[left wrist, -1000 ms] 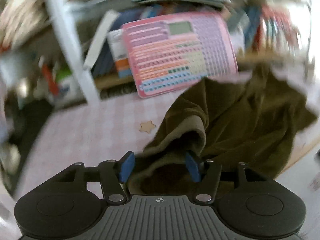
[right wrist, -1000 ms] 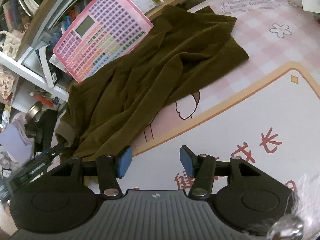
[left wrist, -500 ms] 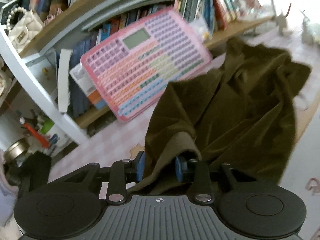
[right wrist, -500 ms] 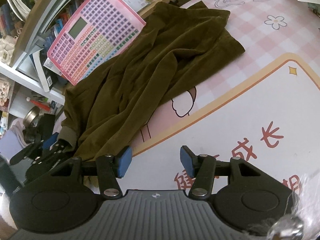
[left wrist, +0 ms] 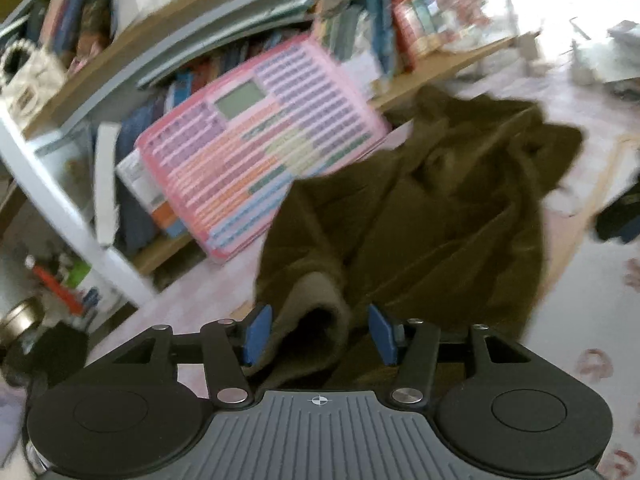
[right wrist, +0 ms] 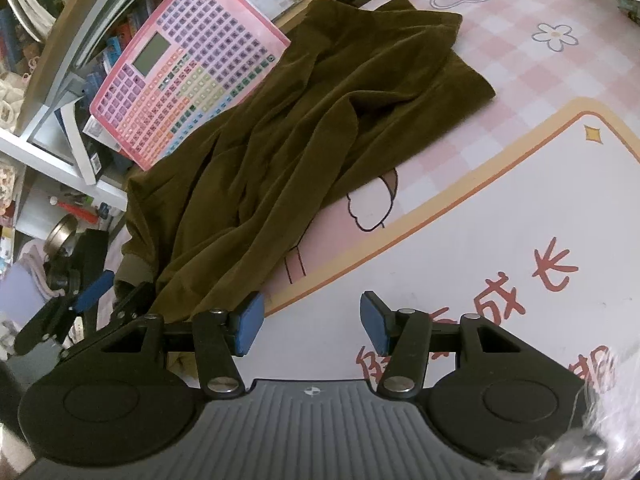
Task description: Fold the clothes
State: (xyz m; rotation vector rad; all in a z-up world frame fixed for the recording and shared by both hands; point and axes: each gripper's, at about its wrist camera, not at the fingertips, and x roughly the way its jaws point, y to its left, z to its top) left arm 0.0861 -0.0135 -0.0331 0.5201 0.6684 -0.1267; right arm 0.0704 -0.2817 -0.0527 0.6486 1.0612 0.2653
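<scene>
Pink checkered floor mat (right wrist: pixel 532 80); cluttered bookshelf (left wrist: pixel 224 44) behind; bright daylight upper right.

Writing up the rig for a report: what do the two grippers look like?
The left gripper and right gripper match: black linkage arms with silver pivot screws, blue pads on the fingers, a ribbed grey body with a small crosshair mark, and round black housings either side. No cables show.

An olive-brown garment (right wrist: pixel 304 140), velvety and rumpled in long folds, lies spread unfolded on the pink checked mat (right wrist: pixel 560 92), its far edge against the pink board (right wrist: pixel 188 92); a ribbed cuff (left wrist: pixel 316 316) gapes open at the near end
</scene>
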